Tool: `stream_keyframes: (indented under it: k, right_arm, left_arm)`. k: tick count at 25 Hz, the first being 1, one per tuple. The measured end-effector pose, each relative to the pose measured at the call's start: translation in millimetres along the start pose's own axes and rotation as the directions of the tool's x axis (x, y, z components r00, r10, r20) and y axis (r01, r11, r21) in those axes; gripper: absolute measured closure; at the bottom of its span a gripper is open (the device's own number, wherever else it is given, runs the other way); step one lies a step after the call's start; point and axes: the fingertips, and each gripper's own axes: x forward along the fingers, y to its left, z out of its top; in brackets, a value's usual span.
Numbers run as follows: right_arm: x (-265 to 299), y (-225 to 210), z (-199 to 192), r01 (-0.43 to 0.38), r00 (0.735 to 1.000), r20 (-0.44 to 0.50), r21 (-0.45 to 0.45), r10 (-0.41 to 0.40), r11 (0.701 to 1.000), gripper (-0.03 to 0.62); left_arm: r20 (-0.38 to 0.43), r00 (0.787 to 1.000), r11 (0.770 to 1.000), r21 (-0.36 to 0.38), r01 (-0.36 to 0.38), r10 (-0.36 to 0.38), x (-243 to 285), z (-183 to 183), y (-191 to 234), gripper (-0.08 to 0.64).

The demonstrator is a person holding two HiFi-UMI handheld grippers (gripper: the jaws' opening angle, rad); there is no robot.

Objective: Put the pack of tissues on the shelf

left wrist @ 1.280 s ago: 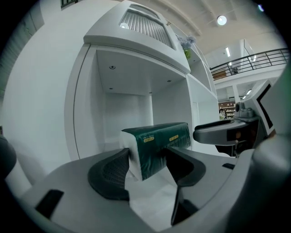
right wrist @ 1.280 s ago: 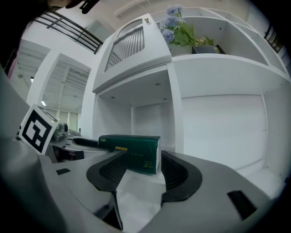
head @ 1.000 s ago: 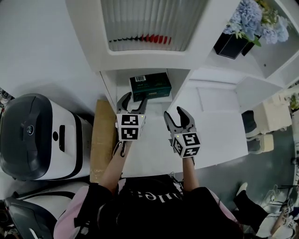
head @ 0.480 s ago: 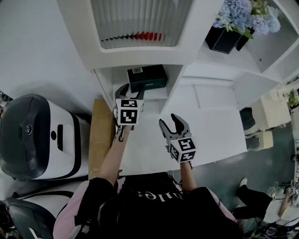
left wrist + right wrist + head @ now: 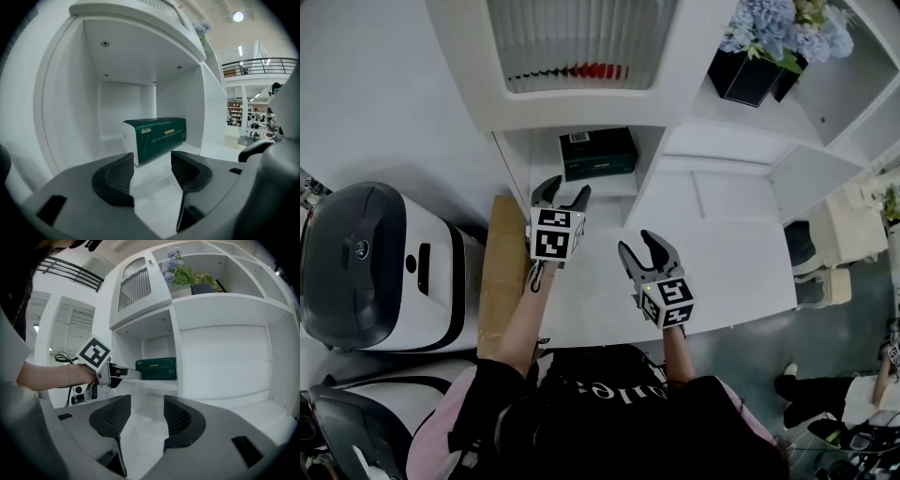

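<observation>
Here the pack of tissues [image 5: 598, 153] lies flat on the floor of an open compartment in the white shelf [image 5: 581, 117], set back from the front edge and touched by neither gripper. In the left gripper view the pack [image 5: 157, 136] is dark green with a white end face turned to the left. Two small gold label patches sit on its long side above a line of pale print too fine to read. From the head view a white barcode sticker [image 5: 574, 138] shows on its top. The left gripper [image 5: 564, 190] is held at the mouth of the compartment, pointing at the pack but short of it. Its jaws are spread with only bare shelf floor between them [image 5: 152, 161]. The right gripper [image 5: 637, 244] hangs lower and to the right, in front of the shelf, well apart from the pack. Its jaws are likewise parted and empty [image 5: 146, 411]. The right gripper view also shows the left gripper [image 5: 132, 374] reaching towards the green pack [image 5: 156, 368]. Each gripper carries a cube of black-and-white square markers. White lettering on the person's black top is too cut off to read. Blue flowers [image 5: 783, 28] in a black pot [image 5: 750, 80] stand on a higher ledge at the right, and a white machine with a dark lid [image 5: 375, 272] sits to the left of the shelf.
</observation>
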Motion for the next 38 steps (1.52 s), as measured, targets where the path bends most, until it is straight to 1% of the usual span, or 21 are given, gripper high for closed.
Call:
stream_keyframes:
  k: [3, 8, 11, 16, 19, 22, 26, 29, 33, 38]
  right_arm:
    - [-2, 4, -2, -0.026, 1.000, -0.007, -0.003, 0.026, 1.000, 0.351]
    - [-4, 13, -6, -0.080, 0.997, -0.016, -0.015, 0.080, 0.997, 0.353]
    - [-6, 21, -8, -0.124, 0.992, -0.021, -0.025, 0.124, 0.992, 0.353]
    - [-15, 31, -12, -0.191, 0.981, -0.031, -0.029, 0.190, 0.981, 0.353]
    - [-22, 37, -17, -0.233, 0.972, -0.039, -0.031, 0.232, 0.972, 0.353]
    - [-32, 44, -25, -0.282, 0.959, -0.046, -0.031, 0.281, 0.959, 0.353]
    - [-46, 52, -39, -0.350, 0.935, -0.069, -0.033, 0.347, 0.936, 0.353]
    - [-58, 58, -49, -0.392, 0.918, -0.084, -0.036, 0.388, 0.919, 0.353]
    - [-72, 60, -53, -0.419, 0.906, -0.081, -0.043, 0.415, 0.907, 0.353]
    - [-90, 57, -56, -0.426, 0.903, -0.079, -0.038, 0.422, 0.904, 0.353]
  left_arm:
    - [0.007, 0.999, 0.999, 0.002, 0.040, -0.040, -17, -14, -14, 0.301]
    - [0.015, 0.994, 0.993, -0.035, 0.109, -0.109, -51, -36, -39, 0.305]
    - [0.032, 0.992, 0.991, -0.044, 0.126, -0.125, -73, -44, -51, 0.307]
    - [0.087, 0.985, 0.986, -0.062, 0.157, -0.152, -112, -47, -76, 0.311]
    - [0.103, 0.984, 0.986, -0.069, 0.150, -0.143, -132, -51, -89, 0.314]
    - [0.105, 0.988, 0.990, -0.074, 0.123, -0.115, -149, -57, -101, 0.318]
    - [0.124, 0.990, 0.992, -0.090, 0.084, -0.072, -166, -59, -121, 0.325]
    - [0.130, 0.990, 0.994, -0.083, 0.065, -0.054, -177, -62, -137, 0.331]
    - [0.128, 0.991, 0.996, -0.080, 0.042, -0.032, -188, -69, -150, 0.342]
    - [0.142, 0.989, 0.993, -0.103, 0.050, -0.035, -201, -70, -162, 0.368]
